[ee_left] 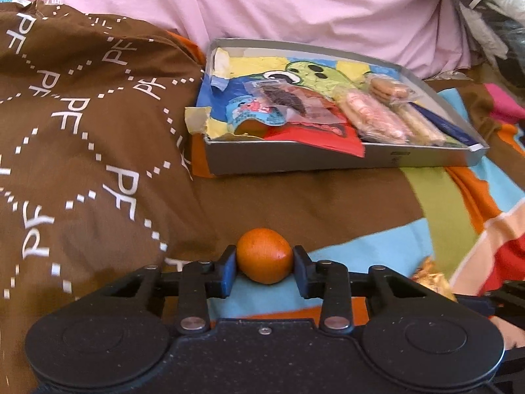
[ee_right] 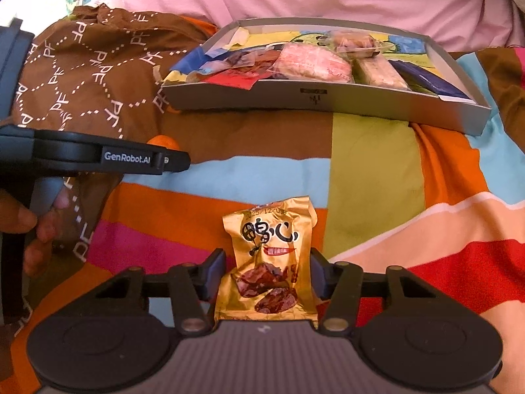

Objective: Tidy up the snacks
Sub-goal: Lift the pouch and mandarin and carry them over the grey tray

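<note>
Left tool (ee_left: 264,264) clamped on a small round orange fruit-like snack (ee_left: 264,254), pads touching both its sides, held above the multicoloured striped bedspread (ee_left: 328,203). Right tool (ee_right: 267,274) closed against a crinkled gold foil snack packet printed with dark meat pieces (ee_right: 267,262), one pad at each edge, packet upright between them.

Ahead of both, resting on the bedspread: a shallow grey cardboard box lid lined with a bright cartoon print (ee_left: 295,159). Inside it, at the right end, a clear-wrapped stack of round biscuits (ee_left: 388,89), a pink-and-white wrapped cake (ee_left: 372,116), a pale yellow wrapped bar (ee_left: 420,124) and a dark blue flat sachet (ee_left: 449,124), lying side by side and touching. Toward the left end, a clear packet with dark contents (ee_left: 288,100) and a round light-blue-lidded cup (ee_left: 252,116), with torn paper lining curling over the near-left corner.

Left of the lid, a crumpled brown cloth patterned with white letters and dotted diamonds (ee_left: 82,124), bunched against the lid's left wall. Behind everything, pink fabric (ee_left: 295,6). In the right wrist view, the left tool's black body seen from the side, a hand (ee_right: 36,226) beneath it at the left edge.
</note>
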